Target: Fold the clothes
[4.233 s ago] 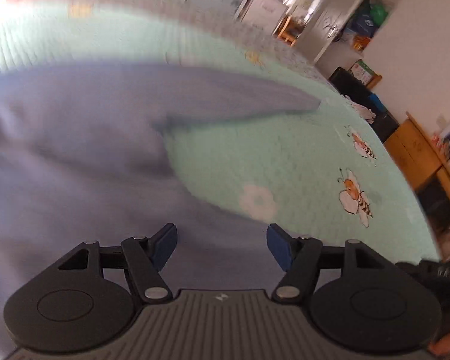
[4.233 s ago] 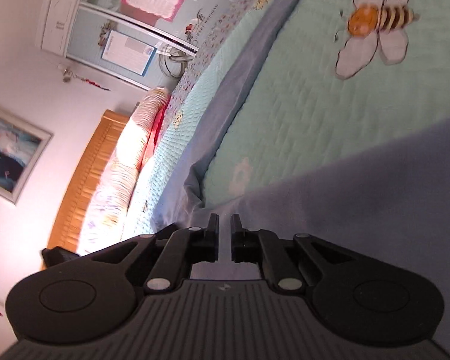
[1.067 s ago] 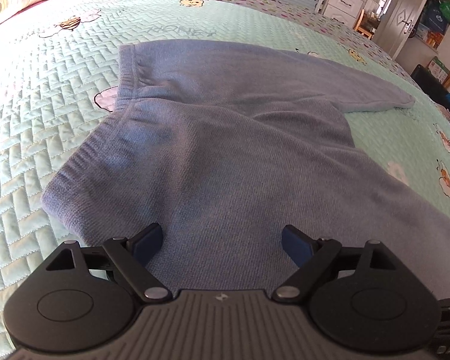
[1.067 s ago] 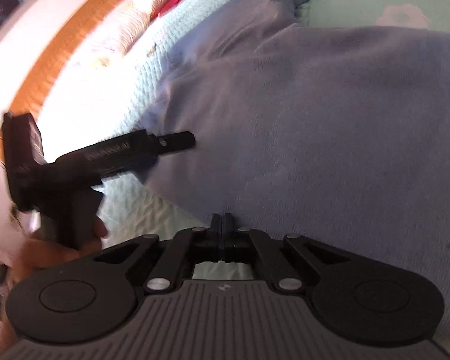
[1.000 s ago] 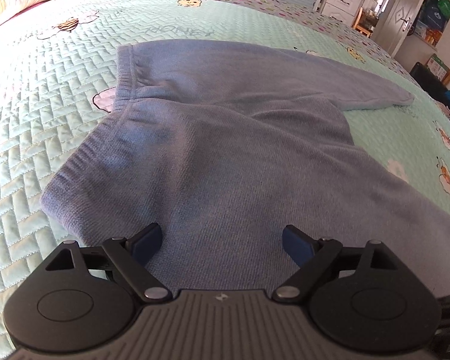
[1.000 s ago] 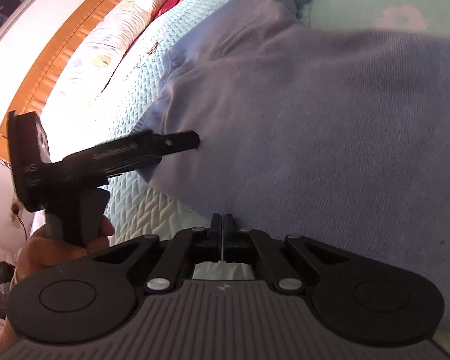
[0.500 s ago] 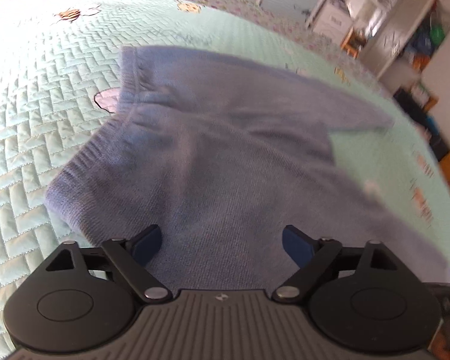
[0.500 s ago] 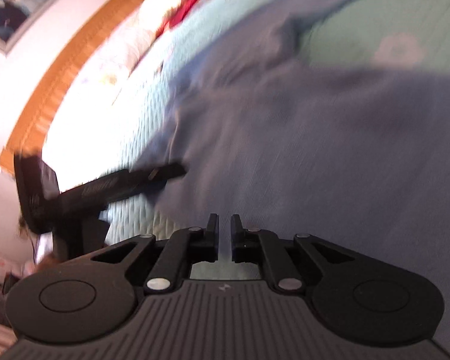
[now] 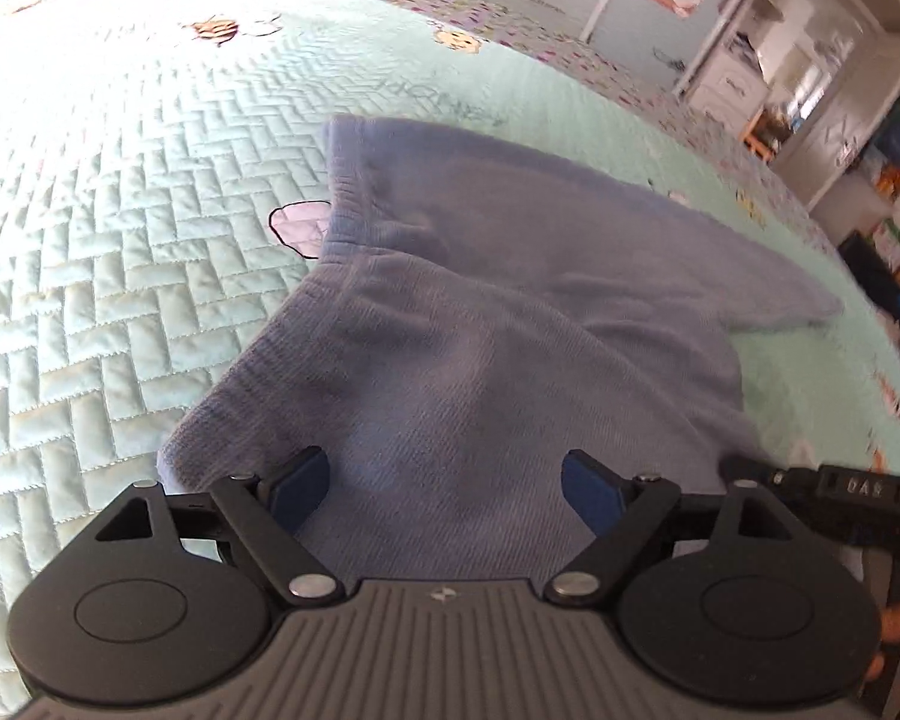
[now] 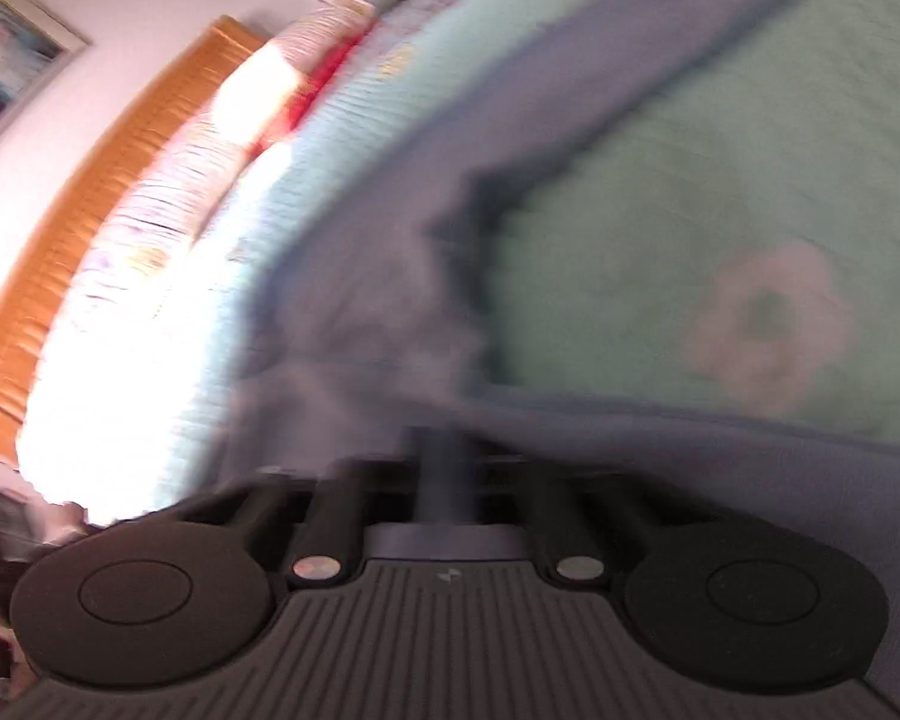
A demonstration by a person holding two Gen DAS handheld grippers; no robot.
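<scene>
- A blue-grey knitted pair of trousers point(image 9: 468, 324) lies on the mint-green quilted bedspread point(image 9: 108, 228) of a bed, ribbed waistband toward the left of the left wrist view.
- One leg runs out flat toward the far right; the other comes toward the camera. The two legs lie apart in a V, with bedspread showing between them.
- Judgement: the garment is spread out rather than stacked. No finished compact fold shows; the legs are not laid one on the other, and the lengthwise folds remain to be made.
- The left gripper point(image 9: 444, 486) hovers over the near leg, blue pads spread wide with nothing between them.
- The right gripper point(image 10: 444, 480) is heavily blurred. Blue cloth appears to run in between its fingers, but whether they are closed on it I cannot tell.
- In the left wrist view the right gripper's black body shows at the right edge, beside the near leg's edge.
</scene>
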